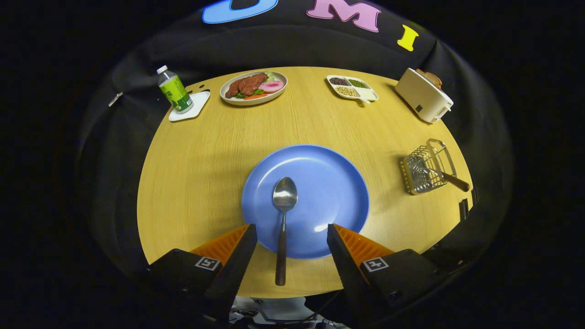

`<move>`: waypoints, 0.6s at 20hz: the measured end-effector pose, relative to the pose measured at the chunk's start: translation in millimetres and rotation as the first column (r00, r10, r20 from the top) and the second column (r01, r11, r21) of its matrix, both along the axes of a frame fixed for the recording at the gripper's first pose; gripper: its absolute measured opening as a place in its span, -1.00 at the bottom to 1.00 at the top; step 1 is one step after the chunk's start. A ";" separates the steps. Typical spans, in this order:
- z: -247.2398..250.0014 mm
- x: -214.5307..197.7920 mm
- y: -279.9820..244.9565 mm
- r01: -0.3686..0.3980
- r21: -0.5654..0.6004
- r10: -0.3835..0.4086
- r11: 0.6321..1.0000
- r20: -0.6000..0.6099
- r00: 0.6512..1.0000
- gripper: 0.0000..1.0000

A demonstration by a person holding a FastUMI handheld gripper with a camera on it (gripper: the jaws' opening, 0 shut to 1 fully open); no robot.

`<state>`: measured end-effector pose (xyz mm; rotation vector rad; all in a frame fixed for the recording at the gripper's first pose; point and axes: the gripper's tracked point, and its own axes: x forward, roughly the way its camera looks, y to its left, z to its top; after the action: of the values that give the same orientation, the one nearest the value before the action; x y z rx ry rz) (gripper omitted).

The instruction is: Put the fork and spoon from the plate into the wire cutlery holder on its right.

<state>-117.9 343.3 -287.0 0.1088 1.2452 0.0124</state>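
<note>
A blue plate lies on the round wooden table just ahead of my fingers. A spoon rests on it, bowl pointing away, its dark handle reaching back over the plate's near rim and between my fingers. My gripper is open, one finger on each side of the handle, touching nothing. To the right of the plate stands the wire cutlery holder. A fork with a dark handle leans inside it, handle sticking out toward the table edge.
Along the far side of the table stand a green-labelled bottle on a white coaster, a plate of food, a divided dish of beans and a white toaster. Bare wood lies left of the blue plate.
</note>
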 end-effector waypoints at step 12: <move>-61.7 -21.2 3.9 0.026 0.052 -0.014 0.998 -0.219 0.976 0.00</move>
<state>-139.2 347.2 -348.6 0.1743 1.4644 0.0172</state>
